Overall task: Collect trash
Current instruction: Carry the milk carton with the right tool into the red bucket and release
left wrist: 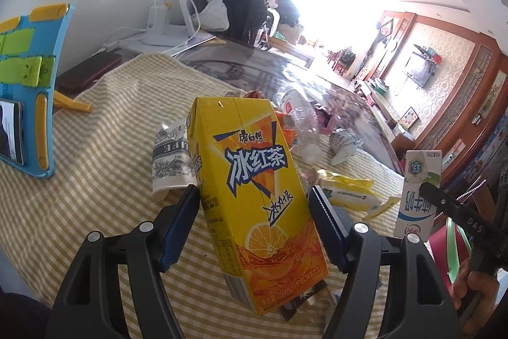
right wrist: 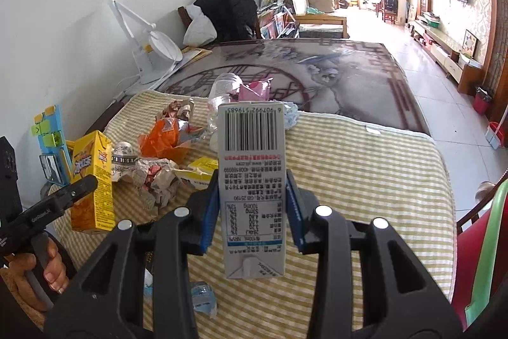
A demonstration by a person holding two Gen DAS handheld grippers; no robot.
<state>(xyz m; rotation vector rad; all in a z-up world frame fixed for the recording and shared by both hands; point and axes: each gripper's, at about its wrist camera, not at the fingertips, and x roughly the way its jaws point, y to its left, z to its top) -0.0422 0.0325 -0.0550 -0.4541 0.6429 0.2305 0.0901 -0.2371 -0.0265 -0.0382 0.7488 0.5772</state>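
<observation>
Both sealed: left gripper (left wrist: 254, 205) clamps the yellow tea carton (left wrist: 250, 189), right gripper (right wrist: 252, 196) the milk carton (right wrist: 252, 167)

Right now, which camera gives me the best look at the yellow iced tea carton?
The left wrist view: the yellow iced tea carton fills the frame between the left gripper pads, its front label readable. The right wrist view shows it small at the left edge, side-on, partly hidden by a gripper finger.
</observation>
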